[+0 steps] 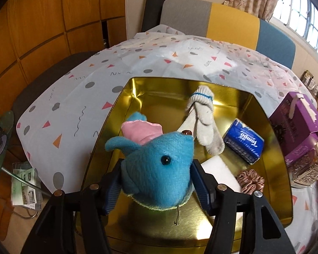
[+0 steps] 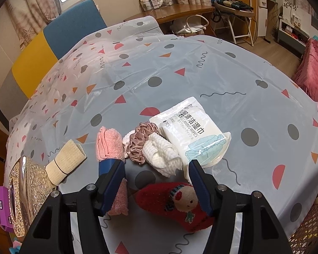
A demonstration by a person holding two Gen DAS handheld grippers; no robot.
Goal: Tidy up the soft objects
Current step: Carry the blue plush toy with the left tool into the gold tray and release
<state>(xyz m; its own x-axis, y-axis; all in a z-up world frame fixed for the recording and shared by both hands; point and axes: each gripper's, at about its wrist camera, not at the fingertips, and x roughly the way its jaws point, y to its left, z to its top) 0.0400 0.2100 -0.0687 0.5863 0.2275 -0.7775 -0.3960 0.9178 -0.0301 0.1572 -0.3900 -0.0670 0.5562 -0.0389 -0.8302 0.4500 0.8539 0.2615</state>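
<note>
Blue plush toy (image 1: pixel 156 169) fills the near view, sitting between the left gripper (image 1: pixel 156 182) pads, which press its sides above the gold tin tray (image 1: pixel 271 148). Over on the patterned counter (image 2: pixel 180 63), the right gripper (image 2: pixel 156 182) hovers half-wide with nothing held, a red Christmas sock (image 2: pixel 180 203) lying below between its fingers. Inside the tray rest a white glove (image 1: pixel 203 118), a blue tissue pack (image 1: pixel 243 144) and a brown scrunchie (image 1: pixel 251 181). Ahead lie a wipes packet (image 2: pixel 193 131), a pink towel (image 2: pixel 109 144) and another scrunchie (image 2: pixel 138 144).
</note>
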